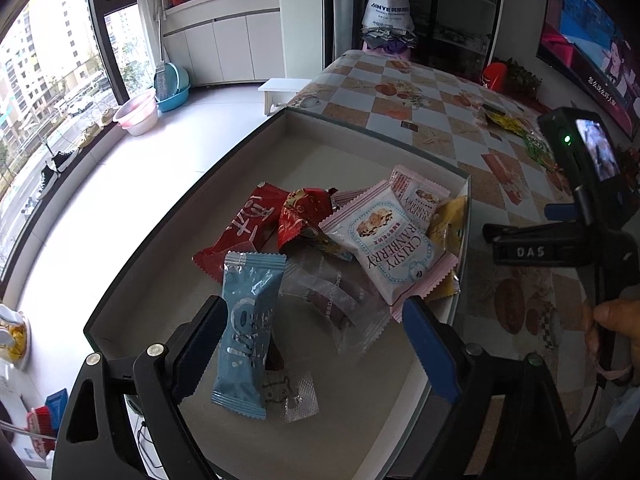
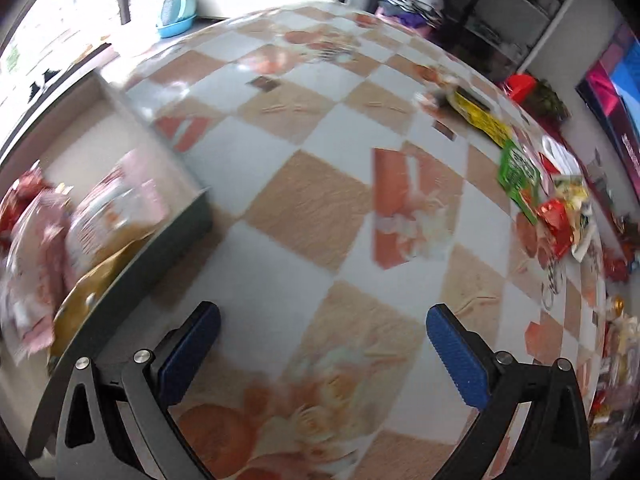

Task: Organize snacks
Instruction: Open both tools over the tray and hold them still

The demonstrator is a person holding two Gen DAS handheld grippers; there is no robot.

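A shallow box [image 1: 132, 272] with dark rims holds several snack packets: a light blue packet [image 1: 246, 332], red packets [image 1: 244, 228], pink Crispy Cranberry packets [image 1: 392, 240] and a clear packet [image 1: 340, 300]. My left gripper [image 1: 316, 328] is open above the box, with the blue packet standing against its left finger [image 1: 200, 356]. My right gripper [image 2: 322, 340] is open and empty above the checked tablecloth [image 2: 304, 204], just right of the box [image 2: 160, 256]. It also shows in the left wrist view [image 1: 532, 240]. Loose snacks, yellow [image 2: 480, 116], green [image 2: 518, 172] and red [image 2: 556, 224], lie along the table's right side.
A TV [image 1: 592, 32] stands at the far right. A red pot with a plant [image 2: 532, 92] sits at the table's far end. A white bag [image 1: 386, 8] rests beyond the table. Basins [image 1: 138, 114] lie on the floor by the window.
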